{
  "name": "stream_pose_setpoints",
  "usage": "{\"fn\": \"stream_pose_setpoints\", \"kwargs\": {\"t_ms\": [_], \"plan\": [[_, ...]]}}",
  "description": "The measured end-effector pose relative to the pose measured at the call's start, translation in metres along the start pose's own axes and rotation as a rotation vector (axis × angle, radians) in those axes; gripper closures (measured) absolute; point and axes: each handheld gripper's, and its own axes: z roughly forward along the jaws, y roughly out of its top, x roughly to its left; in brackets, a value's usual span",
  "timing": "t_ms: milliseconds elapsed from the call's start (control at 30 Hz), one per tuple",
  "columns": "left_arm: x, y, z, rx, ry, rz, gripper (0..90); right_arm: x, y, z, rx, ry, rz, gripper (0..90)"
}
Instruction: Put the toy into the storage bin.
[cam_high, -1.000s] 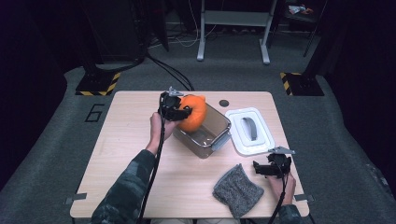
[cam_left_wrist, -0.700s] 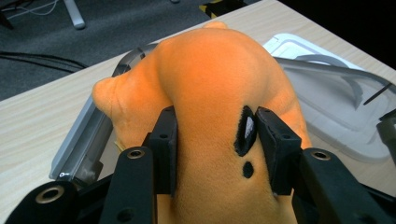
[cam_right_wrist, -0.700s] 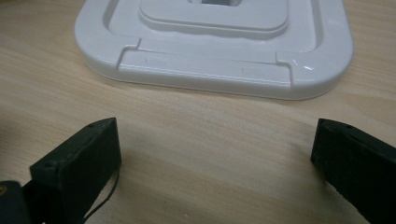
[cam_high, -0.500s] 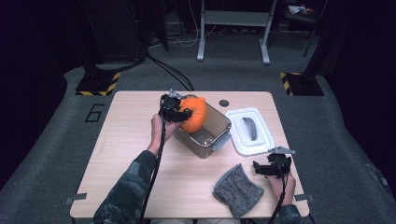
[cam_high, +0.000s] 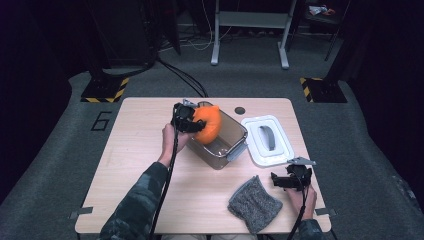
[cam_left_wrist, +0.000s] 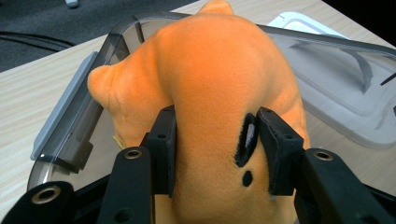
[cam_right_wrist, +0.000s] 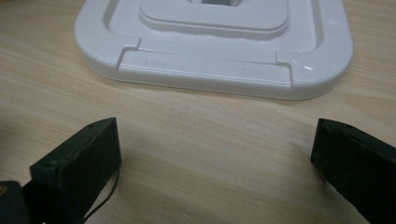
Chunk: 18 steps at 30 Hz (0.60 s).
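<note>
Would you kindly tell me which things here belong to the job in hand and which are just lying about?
In the job:
orange plush toy
clear storage box
left tool

Lying about:
white lid
grey cloth
right tool

Orange plush toy (cam_high: 207, 123), white lid (cam_high: 268, 140), grey cloth (cam_high: 254, 203)

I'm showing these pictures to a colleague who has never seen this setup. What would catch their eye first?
The bright orange plush toy stands out first, clamped in the left gripper above the open smoky-clear container at the table's middle. To the container's right lies its white lid, flat on the wood. Near the front edge sit a grey knitted cloth and the right gripper, jaws wide open and holding nothing.
</note>
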Motion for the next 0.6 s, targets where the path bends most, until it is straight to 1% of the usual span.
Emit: {"fn": "stream_pose_setpoints", "kwargs": {"t_ms": [100, 167, 200, 367, 400, 467, 533, 600], "plan": [[-0.0002, -0.0003, 0.0008, 0.003, 0.001, -0.001, 54.9, 0.0000, 0.0000, 0.0000, 0.000, 0.000, 0.000, 0.7], [0.0006, -0.0011, 0.0023, 0.020, -0.008, -0.001, 55.0, 0.0001, 0.0000, 0.0000, 0.000, 0.000, 0.001, 0.7], [0.0009, -0.0012, 0.0024, 0.028, -0.006, -0.002, 54.9, 0.0000, 0.0000, 0.0000, 0.000, 0.000, 0.000, 0.7], [0.0011, -0.0019, 0.0043, 0.034, -0.009, -0.007, 54.8, 0.0000, 0.0000, 0.0000, 0.000, 0.000, 0.000, 0.7], [0.0006, -0.0022, 0.0050, 0.038, -0.009, -0.013, 54.8, 0.0000, 0.0000, 0.0000, 0.000, 0.000, 0.000, 0.7], [0.0009, -0.0023, 0.0057, 0.035, -0.010, -0.013, 54.7, 0.0000, 0.0000, 0.0000, 0.000, 0.000, 0.000, 0.7], [0.0021, -0.0028, 0.0063, 0.055, -0.016, -0.010, 54.6, 0.0001, 0.0000, 0.0000, 0.000, 0.000, 0.001, 0.7], [0.0026, -0.0031, 0.0075, 0.062, -0.020, -0.008, 54.6, 0.0000, 0.0000, 0.0000, 0.000, 0.000, 0.000, 0.7]]}}
